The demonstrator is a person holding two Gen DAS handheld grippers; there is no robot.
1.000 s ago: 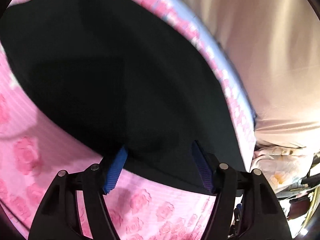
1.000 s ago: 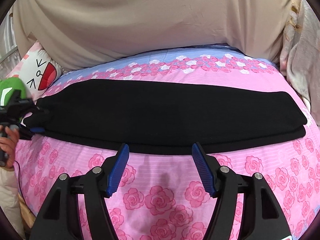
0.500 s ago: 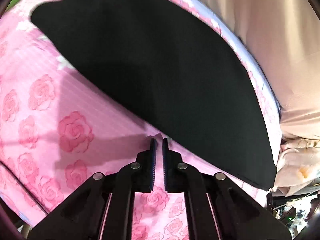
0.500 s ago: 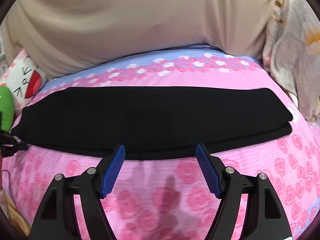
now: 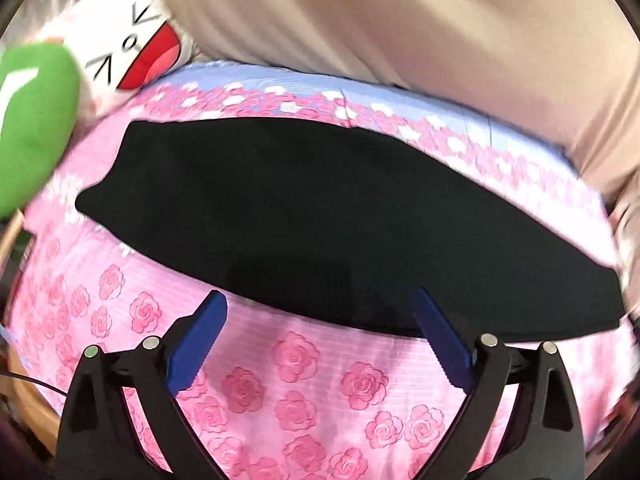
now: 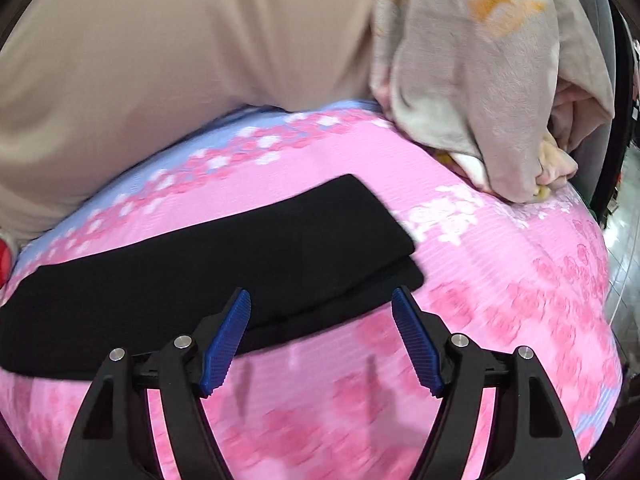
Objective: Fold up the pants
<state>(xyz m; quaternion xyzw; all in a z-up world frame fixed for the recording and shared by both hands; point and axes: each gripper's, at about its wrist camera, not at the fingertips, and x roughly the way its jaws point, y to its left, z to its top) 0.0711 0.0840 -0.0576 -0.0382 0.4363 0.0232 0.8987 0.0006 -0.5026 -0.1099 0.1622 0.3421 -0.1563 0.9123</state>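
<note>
Bedding: pink rose sheet (image 5: 296, 392); we see black pants (image 5: 320, 224) folded lengthwise across it.
Around pants: cartoon pillow (image 5: 132, 48), green plush (image 5: 32, 120), crumpled blanket (image 6: 480, 92).
Tools: left gripper (image 5: 320, 340), right gripper (image 6: 320, 332) spread, holding nothing, before the pants.

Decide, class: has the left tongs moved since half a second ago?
Yes. The left tongs, then shut beside the black pants, is now open and has pulled back and swung round; the cartoon-face pillow has come into its view.
</note>
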